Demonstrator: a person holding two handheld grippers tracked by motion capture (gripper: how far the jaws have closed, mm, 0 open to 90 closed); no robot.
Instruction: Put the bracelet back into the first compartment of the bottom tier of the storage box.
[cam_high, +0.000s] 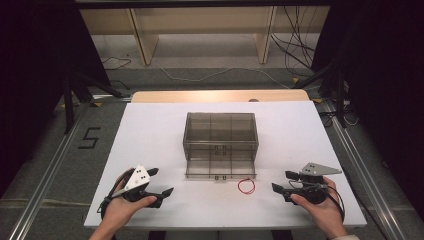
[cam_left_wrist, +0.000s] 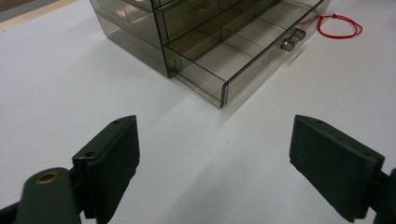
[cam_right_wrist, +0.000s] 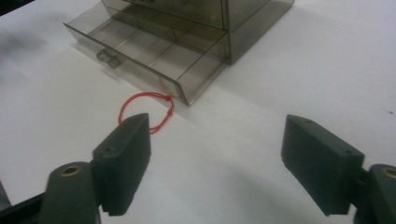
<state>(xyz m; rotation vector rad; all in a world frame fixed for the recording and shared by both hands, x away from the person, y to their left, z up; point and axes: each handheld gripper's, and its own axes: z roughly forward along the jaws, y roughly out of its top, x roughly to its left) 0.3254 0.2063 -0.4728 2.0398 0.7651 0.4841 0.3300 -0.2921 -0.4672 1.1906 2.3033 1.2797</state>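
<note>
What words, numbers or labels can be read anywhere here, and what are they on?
"5": a dark figure marked on the grey floor left of the table, seen in the high view.
No other text can be read. The smoky clear drawer box, its pulled-out bottom drawer, the red string loop and the white tabletop carry no visible print.
</note>
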